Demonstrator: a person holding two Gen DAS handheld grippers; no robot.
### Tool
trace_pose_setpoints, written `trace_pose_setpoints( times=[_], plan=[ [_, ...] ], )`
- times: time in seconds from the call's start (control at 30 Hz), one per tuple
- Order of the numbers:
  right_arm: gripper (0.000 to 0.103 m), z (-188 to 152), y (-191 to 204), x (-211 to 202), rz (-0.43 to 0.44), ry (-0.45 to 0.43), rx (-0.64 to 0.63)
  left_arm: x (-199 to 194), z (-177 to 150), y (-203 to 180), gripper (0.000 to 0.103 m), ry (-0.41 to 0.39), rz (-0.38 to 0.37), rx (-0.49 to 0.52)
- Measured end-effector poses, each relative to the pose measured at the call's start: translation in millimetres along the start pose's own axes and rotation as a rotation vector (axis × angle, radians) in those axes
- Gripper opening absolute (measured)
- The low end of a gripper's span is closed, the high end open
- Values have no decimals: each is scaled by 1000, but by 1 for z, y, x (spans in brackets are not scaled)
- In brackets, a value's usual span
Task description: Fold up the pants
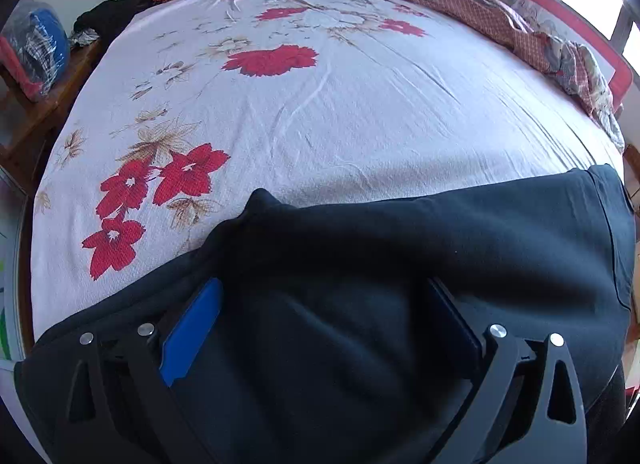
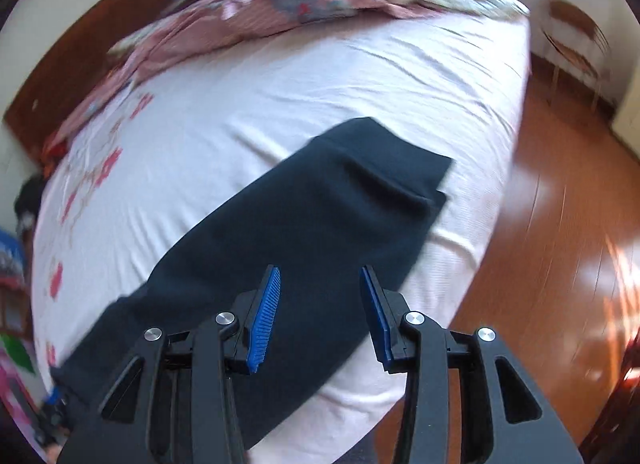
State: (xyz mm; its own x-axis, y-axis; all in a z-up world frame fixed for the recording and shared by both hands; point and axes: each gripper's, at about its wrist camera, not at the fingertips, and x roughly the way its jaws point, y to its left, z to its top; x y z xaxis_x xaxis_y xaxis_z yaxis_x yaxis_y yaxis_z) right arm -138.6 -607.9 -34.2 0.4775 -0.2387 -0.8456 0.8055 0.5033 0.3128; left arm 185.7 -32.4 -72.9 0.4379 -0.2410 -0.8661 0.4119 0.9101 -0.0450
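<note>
Dark navy pants lie along the near edge of the bed, folded lengthwise, and also show in the right wrist view as a long strip. My left gripper is open just above the pants, with its jaws wide apart and cloth bulging up between the fingers. My right gripper is open and empty, hovering over the near part of the strip; the view is motion blurred. The far end of the pants lies flat on the sheet.
The bed has a white sheet with red flowers. A reddish quilt is bunched along the headboard and far side. A dark clothes pile sits at the left. Wooden floor lies past the bed's right edge.
</note>
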Motion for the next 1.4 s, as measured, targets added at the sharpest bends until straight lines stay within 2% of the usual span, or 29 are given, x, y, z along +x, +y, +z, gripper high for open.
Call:
trace_pose_setpoints(
  times=[0.07,0.13,0.23,0.3,0.4,0.47,0.53,0.57,0.63,0.7,0.77,0.83,0.87,0.9,0.97,1.07,1.13,1.2,1.3,1.4],
  plan=[
    [41,10,-44,8,83,7,165,-2,-1,-4,99,7,24,38],
    [41,15,-67,21,159,35,267,-3,-2,-4,100,7,24,27],
    [41,15,-72,33,257,40,343,-4,0,-5,100,8,33,26],
    [41,18,-64,41,236,56,333,-5,0,-4,100,6,33,19],
    [41,21,-60,53,290,56,376,-4,-1,-3,100,7,31,12],
    [41,22,-54,57,277,48,370,-3,0,-2,100,4,28,17],
    [16,25,-45,50,252,18,300,-3,-1,0,100,-5,15,10],
    [9,26,-39,42,247,-6,265,-4,-2,1,101,-11,10,6],
    [8,32,-30,18,233,-75,196,-5,-4,2,101,-25,7,13],
    [7,39,-35,5,214,-126,189,-6,-5,4,101,-39,-12,9],
    [7,39,-55,14,172,-121,242,-8,-6,7,101,-47,-51,2],
    [7,29,-68,41,91,-63,249,-8,-7,5,101,-44,-80,15],
    [7,21,-75,52,125,-40,290,-8,-7,4,101,-38,-77,29],
    [8,15,-78,53,139,-64,295,-8,-7,3,101,-32,-72,35],
    [8,13,-72,48,134,-86,265,-10,-5,5,101,-12,-82,21],
    [8,21,-62,31,156,-104,239,-23,-1,6,101,-2,-48,28],
    [8,30,-41,14,149,-131,149,-40,-1,7,101,-3,-21,49],
    [8,35,-9,-6,128,-156,24,-65,-4,15,101,-35,-11,34],
    [8,30,47,-38,165,-193,-156,-102,-12,29,101,-59,62,5],
    [8,8,115,-68,236,-212,-356,-134,-24,49,101,-77,128,-71]
  ],
)
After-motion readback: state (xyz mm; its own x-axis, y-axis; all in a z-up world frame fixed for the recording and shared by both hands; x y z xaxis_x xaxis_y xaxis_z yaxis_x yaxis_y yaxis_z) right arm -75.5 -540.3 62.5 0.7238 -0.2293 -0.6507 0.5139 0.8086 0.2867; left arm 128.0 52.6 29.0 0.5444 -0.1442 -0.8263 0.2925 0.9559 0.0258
